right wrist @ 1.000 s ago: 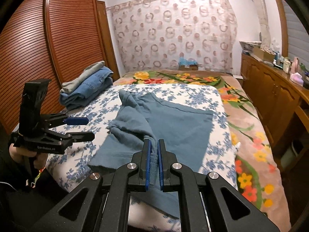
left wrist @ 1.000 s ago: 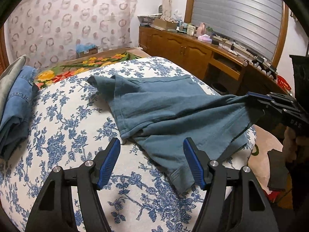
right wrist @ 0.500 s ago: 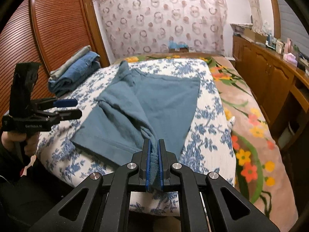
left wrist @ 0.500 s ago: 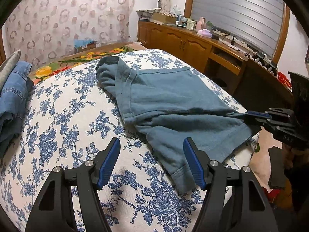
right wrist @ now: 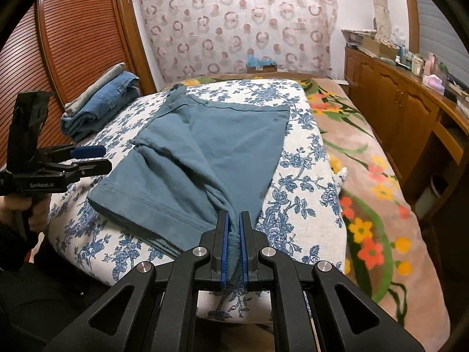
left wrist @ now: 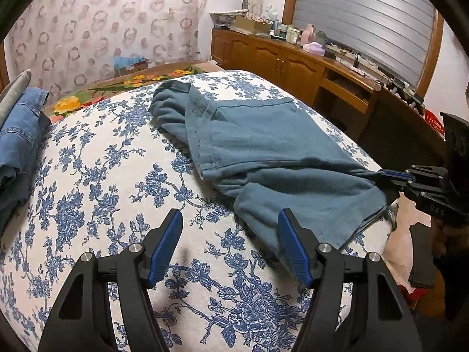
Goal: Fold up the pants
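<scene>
Only the right wrist view shows the louvred wooden wardrobe (right wrist: 58, 58) at 10 o'clock; the left wrist view alone shows the slatted shutter (left wrist: 366, 20) at 1 o'clock. The teal shorts (right wrist: 205, 152), soft knit, lie rumpled on the floral bedspread (right wrist: 302, 205), their underside hidden. The right tongs (right wrist: 233, 243) are clamped on their hem, the left tongs (left wrist: 230, 246) apart over bare bedspread.

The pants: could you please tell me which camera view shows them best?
The right wrist view: the pants lie nearly whole on the bed, their near corner pinched in the right gripper. The left wrist view shows them from the side, partly behind a finger.
</scene>
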